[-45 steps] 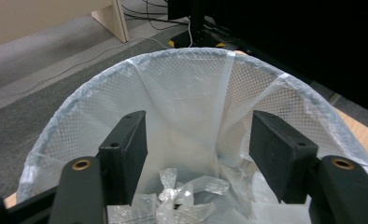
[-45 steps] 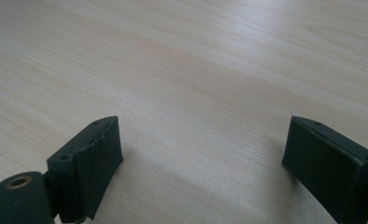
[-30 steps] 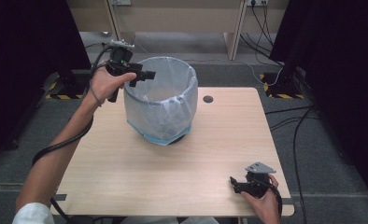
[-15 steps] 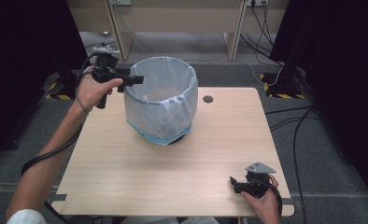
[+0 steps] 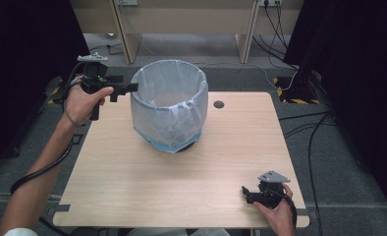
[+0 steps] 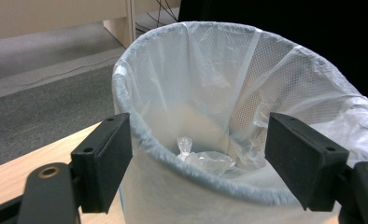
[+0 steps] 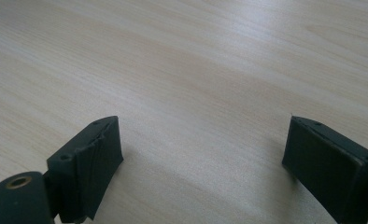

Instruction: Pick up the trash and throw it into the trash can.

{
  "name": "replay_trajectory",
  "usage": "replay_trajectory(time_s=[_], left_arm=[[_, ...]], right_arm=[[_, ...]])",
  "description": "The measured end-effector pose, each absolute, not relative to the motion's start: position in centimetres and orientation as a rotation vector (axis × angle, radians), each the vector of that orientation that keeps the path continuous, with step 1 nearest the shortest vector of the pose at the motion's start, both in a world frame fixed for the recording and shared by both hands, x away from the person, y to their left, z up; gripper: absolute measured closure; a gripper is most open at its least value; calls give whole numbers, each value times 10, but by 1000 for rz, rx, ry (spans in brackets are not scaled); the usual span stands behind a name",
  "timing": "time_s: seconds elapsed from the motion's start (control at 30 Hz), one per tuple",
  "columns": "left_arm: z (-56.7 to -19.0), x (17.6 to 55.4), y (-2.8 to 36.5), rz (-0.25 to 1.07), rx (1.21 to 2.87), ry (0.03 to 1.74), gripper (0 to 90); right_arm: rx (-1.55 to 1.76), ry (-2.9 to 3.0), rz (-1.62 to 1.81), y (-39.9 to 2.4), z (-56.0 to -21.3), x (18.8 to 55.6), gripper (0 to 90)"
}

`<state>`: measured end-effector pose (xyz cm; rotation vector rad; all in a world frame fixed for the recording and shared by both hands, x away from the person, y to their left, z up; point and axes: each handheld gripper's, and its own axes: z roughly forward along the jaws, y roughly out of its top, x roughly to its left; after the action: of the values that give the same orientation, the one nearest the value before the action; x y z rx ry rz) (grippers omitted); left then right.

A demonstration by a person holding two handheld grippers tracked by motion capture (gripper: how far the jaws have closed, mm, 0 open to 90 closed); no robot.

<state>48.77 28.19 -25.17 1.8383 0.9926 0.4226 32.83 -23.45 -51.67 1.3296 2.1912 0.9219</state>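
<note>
Plastic, thin and slippery: the translucent pale-blue liner bag [image 5: 169, 105] looks light; pinch its rolled rim. Left claw [image 5: 127, 87], upper left, gapes beside it; right claw [image 5: 247, 192], lower right, gapes empty on the wooden worktop [image 5: 147, 182].

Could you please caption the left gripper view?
Open left gripper facing the bag-lined white mesh bin holding crumpled clear plastic.

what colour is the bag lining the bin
The bag is translucent pale blue-white, with a brighter blue band along its lower edge; the left gripper view shows it best.

Black two-jaw left gripper [image 5: 128, 87] and right gripper [image 5: 247, 193], grey plates on top, black cables trailing; sleeve [image 5: 18, 232] apparently white.
</note>
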Motion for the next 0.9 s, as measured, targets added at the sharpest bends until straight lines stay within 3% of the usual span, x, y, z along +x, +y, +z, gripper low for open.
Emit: replay_trajectory(time_s=[0.9], left_arm=[[-283,451,311,423,1800,994,227]], right_arm=[[1330,2192,922,-235,-517,328,116]])
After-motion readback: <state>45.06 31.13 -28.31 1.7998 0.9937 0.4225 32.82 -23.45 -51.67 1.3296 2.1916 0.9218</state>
